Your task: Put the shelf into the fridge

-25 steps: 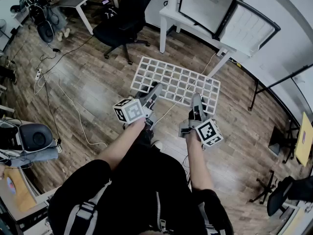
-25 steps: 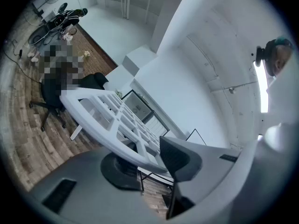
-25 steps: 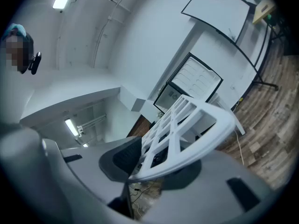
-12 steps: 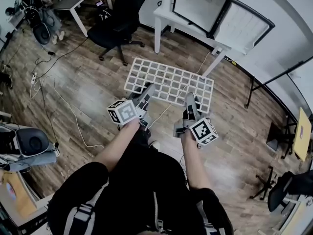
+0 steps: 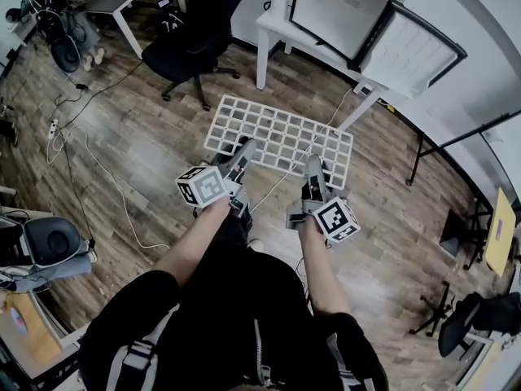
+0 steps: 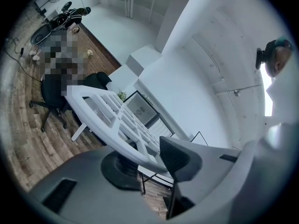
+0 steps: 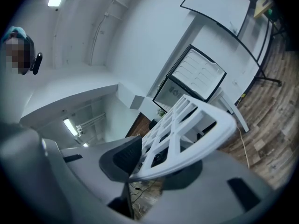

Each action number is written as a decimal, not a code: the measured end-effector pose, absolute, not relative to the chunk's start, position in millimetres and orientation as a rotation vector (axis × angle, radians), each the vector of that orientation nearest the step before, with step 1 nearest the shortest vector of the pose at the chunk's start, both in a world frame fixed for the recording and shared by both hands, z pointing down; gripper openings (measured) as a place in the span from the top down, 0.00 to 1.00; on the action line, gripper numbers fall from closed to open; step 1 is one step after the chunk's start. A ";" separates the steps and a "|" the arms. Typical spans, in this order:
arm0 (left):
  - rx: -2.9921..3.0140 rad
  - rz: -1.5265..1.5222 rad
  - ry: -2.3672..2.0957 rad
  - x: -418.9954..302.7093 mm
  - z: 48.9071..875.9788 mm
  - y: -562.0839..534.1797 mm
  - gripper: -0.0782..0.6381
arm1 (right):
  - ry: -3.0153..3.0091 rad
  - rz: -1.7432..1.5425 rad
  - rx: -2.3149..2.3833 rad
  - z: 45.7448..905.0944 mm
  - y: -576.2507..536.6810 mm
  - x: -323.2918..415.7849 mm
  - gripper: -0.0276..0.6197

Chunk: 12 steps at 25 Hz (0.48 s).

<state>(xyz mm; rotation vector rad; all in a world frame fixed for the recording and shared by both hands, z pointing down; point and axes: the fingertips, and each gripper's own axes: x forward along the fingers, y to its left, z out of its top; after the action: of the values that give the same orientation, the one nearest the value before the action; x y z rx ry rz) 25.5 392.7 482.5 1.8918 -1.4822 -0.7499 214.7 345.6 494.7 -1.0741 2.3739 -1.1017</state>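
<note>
White grid shelf point(image 5: 285, 134) hangs over the wooden floor point(image 5: 138, 137) in the centre of the head view. The left gripper point(image 5: 242, 151) clamps its near edge on the left part and the right gripper point(image 5: 313, 166) further right, each with both jaws pressed on the rim. Compared with one second ago, the shelf and both grippers stand slightly more to the left of the frame with the same grasp, and the fridge point(image 5: 342, 10), door open, stands on the white table point(image 5: 281, 27) at the upper right, apart from the shelf.

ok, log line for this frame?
left gripper: shut on shelf | right gripper: shut on shelf | shelf: not yet in fridge | fridge: door open
</note>
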 end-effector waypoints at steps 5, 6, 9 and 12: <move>1.904 -0.744 -1.461 5.1 478.7 344.4 0.72 | 2.349 -1.116 -1.056 498.4 300.3 194.3 0.76; 1.907 -0.741 -1.454 1.2 478.5 334.9 0.72 | 2.349 -1.116 -1.063 496.5 292.3 189.9 0.76; 1.916 -0.727 -1.430 -12.0 478.4 308.7 0.72 | 2.342 -1.103 -1.085 493.3 268.4 176.3 0.76; 1.930 -0.708 -1.414 -30.8 478.7 284.5 0.72 | 2.332 -1.106 -1.107 495.1 247.6 158.3 0.76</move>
<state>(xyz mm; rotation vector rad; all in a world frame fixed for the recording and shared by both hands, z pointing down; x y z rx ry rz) -30.8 284.5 478.7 1.9303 -1.4143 -0.7085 158.3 247.6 495.1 -1.1073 2.3320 -1.1064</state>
